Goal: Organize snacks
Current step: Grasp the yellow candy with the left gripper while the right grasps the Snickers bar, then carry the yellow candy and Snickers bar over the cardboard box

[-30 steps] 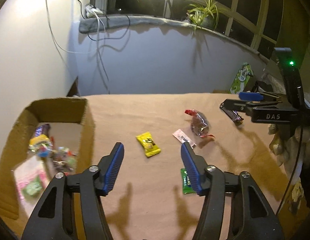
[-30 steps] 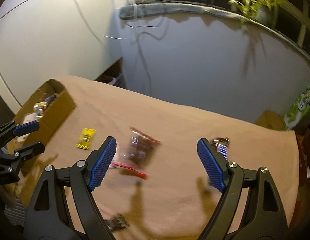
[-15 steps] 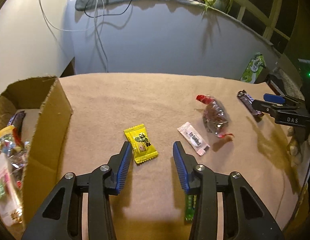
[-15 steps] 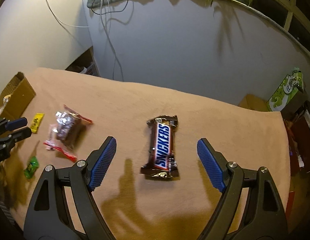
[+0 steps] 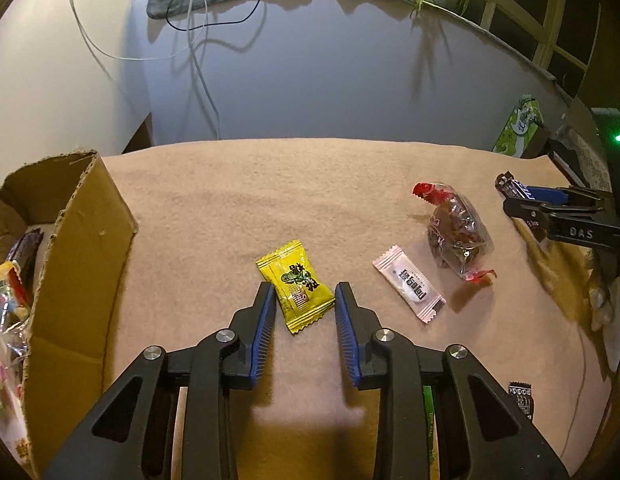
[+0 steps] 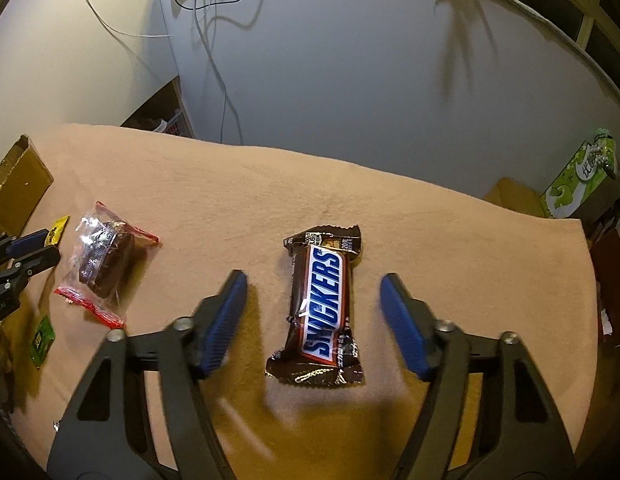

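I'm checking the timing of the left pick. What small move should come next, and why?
Probably finish closing: the left hand-held gripper has its jaws closing with the yellow candy packet between them, lying flat on the cloth, pads apparently not yet pressing. Once gripped, lift toward the cardboard box.

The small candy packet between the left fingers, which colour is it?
Yellow, with a green and black print. The candy packet shows best in the left wrist view.
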`<state>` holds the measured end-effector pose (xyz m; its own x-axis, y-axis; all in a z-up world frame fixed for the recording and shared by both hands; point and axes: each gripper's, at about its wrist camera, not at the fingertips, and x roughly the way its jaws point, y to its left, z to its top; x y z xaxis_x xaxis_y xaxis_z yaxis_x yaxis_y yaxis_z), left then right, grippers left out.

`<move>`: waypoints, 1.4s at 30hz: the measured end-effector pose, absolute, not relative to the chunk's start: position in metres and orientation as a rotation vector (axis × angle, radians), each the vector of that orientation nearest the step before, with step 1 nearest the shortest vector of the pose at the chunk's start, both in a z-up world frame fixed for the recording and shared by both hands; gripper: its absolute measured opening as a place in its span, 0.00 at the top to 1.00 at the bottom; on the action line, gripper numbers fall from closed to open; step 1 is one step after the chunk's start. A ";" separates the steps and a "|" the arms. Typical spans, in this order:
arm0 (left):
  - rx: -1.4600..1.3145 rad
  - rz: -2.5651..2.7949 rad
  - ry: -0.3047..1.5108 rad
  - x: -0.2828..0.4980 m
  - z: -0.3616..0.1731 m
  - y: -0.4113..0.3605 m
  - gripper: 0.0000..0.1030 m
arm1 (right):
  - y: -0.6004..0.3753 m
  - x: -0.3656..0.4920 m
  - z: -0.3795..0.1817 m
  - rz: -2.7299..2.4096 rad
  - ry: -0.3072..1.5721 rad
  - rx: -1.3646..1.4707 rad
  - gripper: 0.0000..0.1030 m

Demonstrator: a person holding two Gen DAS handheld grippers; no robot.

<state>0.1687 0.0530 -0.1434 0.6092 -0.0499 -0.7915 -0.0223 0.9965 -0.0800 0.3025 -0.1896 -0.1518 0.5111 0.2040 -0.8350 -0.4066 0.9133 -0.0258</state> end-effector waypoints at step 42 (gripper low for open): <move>-0.128 0.015 0.709 0.094 -0.061 0.098 0.78 | -0.087 0.231 -0.069 0.596 0.809 -0.241 0.71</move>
<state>0.0937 0.0979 -0.0608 0.7589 -0.0296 -0.6505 -0.0571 0.9921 -0.1118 0.2310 -0.0868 -0.0687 0.5386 0.4068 -0.7379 -0.5849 0.8108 0.0201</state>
